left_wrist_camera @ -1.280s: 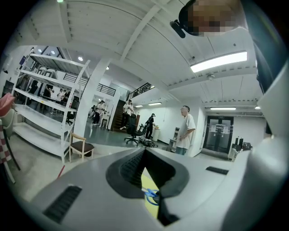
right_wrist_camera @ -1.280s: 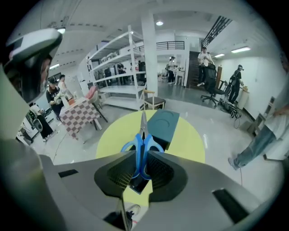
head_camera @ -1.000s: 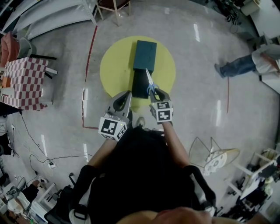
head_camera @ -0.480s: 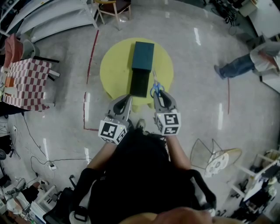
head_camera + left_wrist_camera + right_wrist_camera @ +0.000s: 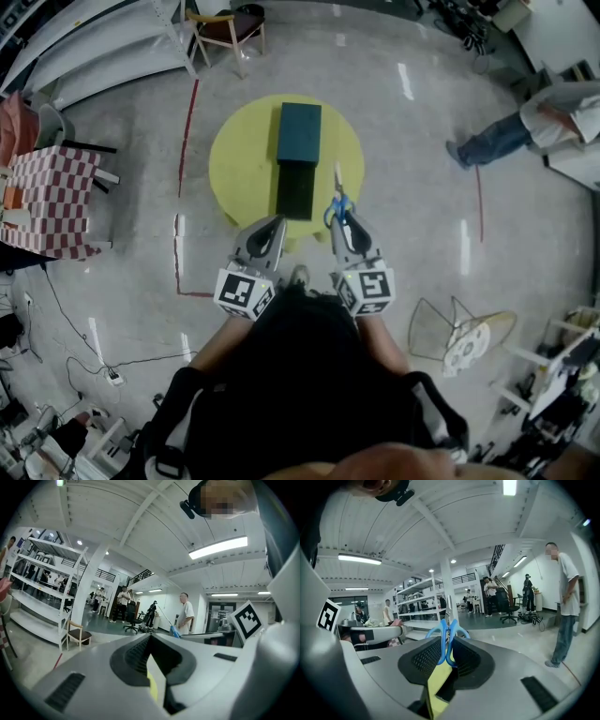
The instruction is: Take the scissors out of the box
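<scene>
The yellow round table point(image 5: 239, 159) sits in the upper middle of the head view. The teal box point(image 5: 299, 133) lies at its centre, with a dark open section just below it toward me. My left gripper point(image 5: 269, 228) hangs at the table's lower edge, below that dark section. Its jaws stand a narrow slit apart with nothing between them. My right gripper point(image 5: 343, 217) is level with it, to the right, clamped on the blue handles of the scissors point(image 5: 338, 199). The blades point up the frame and away from me. The scissors are out of the box, just right of its dark section, over the table's right part. Finding: the removal is in effect made, and what remains is a safe carry and set-down. Recommendation: keep firm pressure on the handle loops, hold the points away from me and off the box wall, and place the scissors on bare yellow to the right. The left gripper should stay clear of the blades.
</scene>
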`<move>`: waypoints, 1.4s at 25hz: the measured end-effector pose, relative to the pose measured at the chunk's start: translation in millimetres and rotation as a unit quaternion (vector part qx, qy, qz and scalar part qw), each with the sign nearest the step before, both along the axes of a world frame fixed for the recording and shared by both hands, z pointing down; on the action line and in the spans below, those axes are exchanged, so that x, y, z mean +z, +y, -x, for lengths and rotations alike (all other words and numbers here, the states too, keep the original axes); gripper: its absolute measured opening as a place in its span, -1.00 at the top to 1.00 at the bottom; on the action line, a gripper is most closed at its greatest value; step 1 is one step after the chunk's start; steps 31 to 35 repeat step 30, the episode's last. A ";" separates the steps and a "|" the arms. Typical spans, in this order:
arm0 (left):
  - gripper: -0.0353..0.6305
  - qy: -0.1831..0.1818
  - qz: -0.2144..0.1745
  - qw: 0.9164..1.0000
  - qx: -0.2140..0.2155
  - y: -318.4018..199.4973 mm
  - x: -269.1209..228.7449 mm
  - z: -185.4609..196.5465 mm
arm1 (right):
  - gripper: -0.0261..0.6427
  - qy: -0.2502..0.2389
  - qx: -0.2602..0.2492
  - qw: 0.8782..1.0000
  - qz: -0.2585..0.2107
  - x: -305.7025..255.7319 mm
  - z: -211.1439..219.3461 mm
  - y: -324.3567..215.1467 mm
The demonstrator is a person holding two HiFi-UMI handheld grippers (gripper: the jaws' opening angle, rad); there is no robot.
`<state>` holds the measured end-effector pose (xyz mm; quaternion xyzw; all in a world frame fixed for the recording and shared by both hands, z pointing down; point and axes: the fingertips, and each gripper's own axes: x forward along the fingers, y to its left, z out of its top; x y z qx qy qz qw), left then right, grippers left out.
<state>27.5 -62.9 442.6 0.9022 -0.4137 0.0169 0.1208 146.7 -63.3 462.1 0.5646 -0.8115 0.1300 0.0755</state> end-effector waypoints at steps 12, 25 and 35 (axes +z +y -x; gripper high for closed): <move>0.94 -0.005 -0.010 1.000 0.009 -3.9 2.5 23.1 | 0.69 -0.007 0.005 1.000 -0.025 -14.8 22.6 7.3; 0.94 0.001 -0.007 1.000 0.013 -1.3 -2.4 34.4 | 0.69 -0.010 0.011 0.999 -0.028 -19.0 36.2 13.2; 0.94 -0.002 -0.007 1.000 0.015 1.7 -0.5 37.1 | 0.70 -0.007 0.014 0.999 -0.028 -17.0 37.0 17.1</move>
